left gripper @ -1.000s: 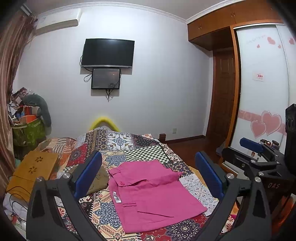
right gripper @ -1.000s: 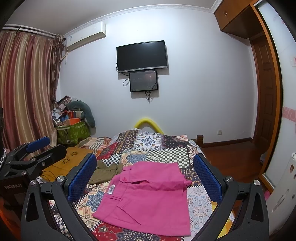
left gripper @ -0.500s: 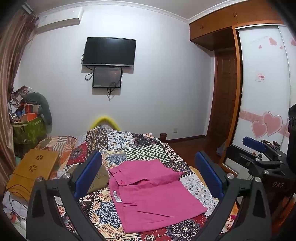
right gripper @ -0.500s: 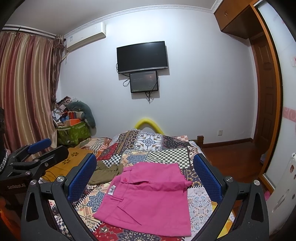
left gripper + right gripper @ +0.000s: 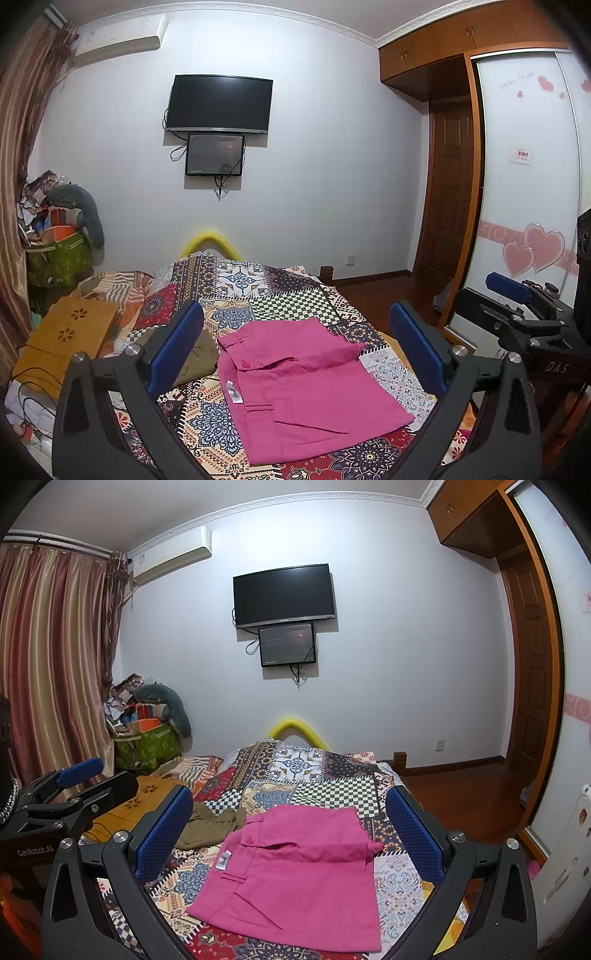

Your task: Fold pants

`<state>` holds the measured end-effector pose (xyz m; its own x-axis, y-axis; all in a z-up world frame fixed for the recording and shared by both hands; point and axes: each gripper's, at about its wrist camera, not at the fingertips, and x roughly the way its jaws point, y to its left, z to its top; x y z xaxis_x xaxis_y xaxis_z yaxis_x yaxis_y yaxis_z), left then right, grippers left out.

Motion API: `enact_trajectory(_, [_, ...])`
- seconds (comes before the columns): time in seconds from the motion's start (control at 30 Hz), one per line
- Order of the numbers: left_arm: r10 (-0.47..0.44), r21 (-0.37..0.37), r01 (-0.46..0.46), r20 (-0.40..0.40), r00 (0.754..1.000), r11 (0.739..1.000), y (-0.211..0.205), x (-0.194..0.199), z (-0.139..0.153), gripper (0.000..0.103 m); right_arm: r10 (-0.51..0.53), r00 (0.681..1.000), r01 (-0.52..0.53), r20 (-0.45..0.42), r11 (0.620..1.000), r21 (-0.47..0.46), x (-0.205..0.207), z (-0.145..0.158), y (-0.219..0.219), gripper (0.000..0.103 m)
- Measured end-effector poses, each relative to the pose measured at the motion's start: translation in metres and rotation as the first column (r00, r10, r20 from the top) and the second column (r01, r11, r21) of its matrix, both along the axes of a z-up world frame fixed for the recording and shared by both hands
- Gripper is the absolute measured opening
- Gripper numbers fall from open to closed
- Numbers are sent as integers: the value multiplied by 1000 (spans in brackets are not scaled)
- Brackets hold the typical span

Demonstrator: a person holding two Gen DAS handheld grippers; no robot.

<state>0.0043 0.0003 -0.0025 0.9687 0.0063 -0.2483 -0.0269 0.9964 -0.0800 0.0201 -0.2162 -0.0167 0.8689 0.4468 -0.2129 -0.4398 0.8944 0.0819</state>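
Already folded into a compact rectangle, by the look of it: pink pants (image 5: 310, 384) lying flat on the patchwork bedspread (image 5: 258, 291), waistband and white label turned toward the left, one small corner sticking out at the right edge. Judged to be either the end of the task or a pause before one last fold. Held well above and back from the cloth, both tools: left gripper (image 5: 295, 354) with blue pads spread wide and nothing between them, right gripper (image 5: 291, 834) likewise spread wide and empty. No contact with the fabric anywhere.

If another fold is wanted, calls for lowering both grippers to the near hem, pinching one corner each, lifting together and laying the hem over toward the waistband; otherwise, tucking in the stray corner at the right. Worth pinching all layers together, since thin cloth may slide apart.

From the left wrist view: wardrobe door with pink hearts (image 5: 532, 247), the right gripper's body at the far right, and the label side of the pants nearest. From the right wrist view: striped curtain (image 5: 48, 664), air conditioner (image 5: 173, 554), the left gripper's body at the far left, and more of the olive garment (image 5: 210, 823) lying just beside the pants, largely hidden behind a finger in the other view. Shared by both: wall television (image 5: 284, 594).
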Motion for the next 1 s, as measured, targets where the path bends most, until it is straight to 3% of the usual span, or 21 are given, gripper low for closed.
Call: enact_trajectory(1.0, [10,-5,-10,-15,1000,1000,4,7,-6,102,8,1000,-9,-14,1000,-10,4,-1,5,103])
